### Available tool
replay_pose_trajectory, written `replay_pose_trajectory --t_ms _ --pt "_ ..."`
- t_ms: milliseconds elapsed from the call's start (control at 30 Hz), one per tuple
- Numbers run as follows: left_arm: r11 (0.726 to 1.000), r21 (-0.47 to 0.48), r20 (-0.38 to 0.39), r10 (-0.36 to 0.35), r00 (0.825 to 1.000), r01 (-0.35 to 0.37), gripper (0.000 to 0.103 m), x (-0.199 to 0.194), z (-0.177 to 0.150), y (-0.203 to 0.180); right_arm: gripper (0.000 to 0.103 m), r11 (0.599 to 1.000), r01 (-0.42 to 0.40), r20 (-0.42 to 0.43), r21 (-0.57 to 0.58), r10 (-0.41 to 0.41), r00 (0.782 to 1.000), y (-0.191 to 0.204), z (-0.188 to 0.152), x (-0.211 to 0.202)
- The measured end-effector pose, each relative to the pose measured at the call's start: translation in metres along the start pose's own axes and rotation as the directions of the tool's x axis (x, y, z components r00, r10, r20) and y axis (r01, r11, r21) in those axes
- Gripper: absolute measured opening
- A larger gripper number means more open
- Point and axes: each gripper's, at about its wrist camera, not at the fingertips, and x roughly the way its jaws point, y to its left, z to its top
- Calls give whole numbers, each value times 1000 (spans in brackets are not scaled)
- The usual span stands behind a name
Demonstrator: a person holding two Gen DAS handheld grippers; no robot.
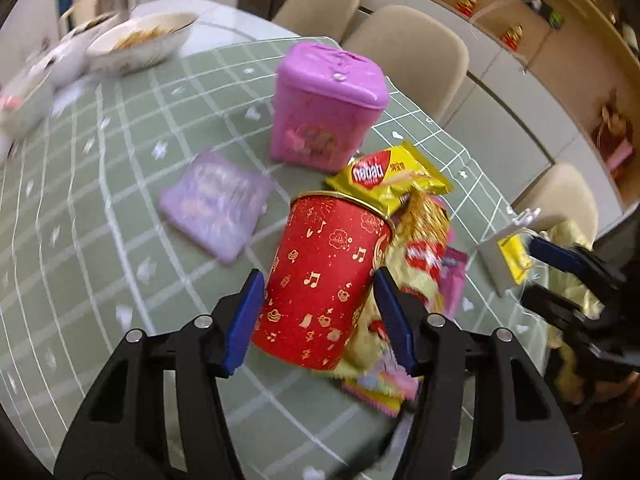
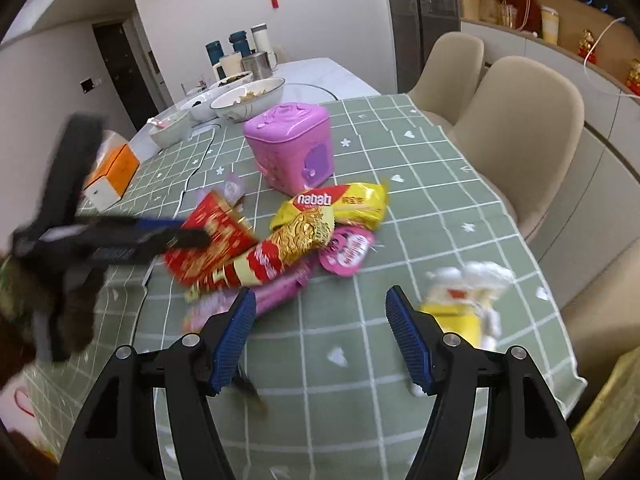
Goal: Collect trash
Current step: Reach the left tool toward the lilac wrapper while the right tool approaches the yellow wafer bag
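Snack wrappers (image 2: 304, 240) are seen heaped at the middle of a green checked tablecloth (image 2: 420, 216), a yellow wafer packet (image 1: 390, 178) lying on top of the pile and pink and gold-red foil spread beneath it. A red paper cup (image 1: 320, 280) patterned in gold is shown tilted against the heap, and it is flanked by the blue pads of the left gripper (image 1: 320, 312); the pads stand just beside the cup's walls, but whether they press on it cannot be told through the blur. The right gripper (image 2: 320, 340) is held with its jaws spread wide and nothing between them, hovering over bare cloth just short of the wrappers. A small yellow and white carton (image 2: 464, 308) is seen near its right finger, blurred. Behind the pile a pink lidded box (image 1: 324, 108) stands upright, and a lilac packet (image 1: 218, 208) lies flat to its left. Bowls (image 2: 248, 100) and cups (image 2: 240, 60) are ranged at the table's far end, an orange and white box (image 2: 112, 176) at its left edge, and beige chairs (image 2: 520, 128) along the right.
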Motion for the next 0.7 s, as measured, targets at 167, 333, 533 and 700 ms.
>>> replay_pose_trajectory --t_ms 167,333,533,700 --pt "987 -151 11 -53 999 54 46 -19 -30 19 64 996 -34 -77 81 40 996 14 10 31" --pt "984 -179 52 -8 999 17 46 -36 -51 30 64 997 -23 -50 70 26 998 41 13 34" --pt "979 -178 99 -79 992 96 46 -43 -44 38 64 997 17 -85 69 -11 996 51 21 50" --pt "985 -143 216 -61 974 93 56 -51 -6 58 64 998 63 -25 1 -63 998 53 24 32"
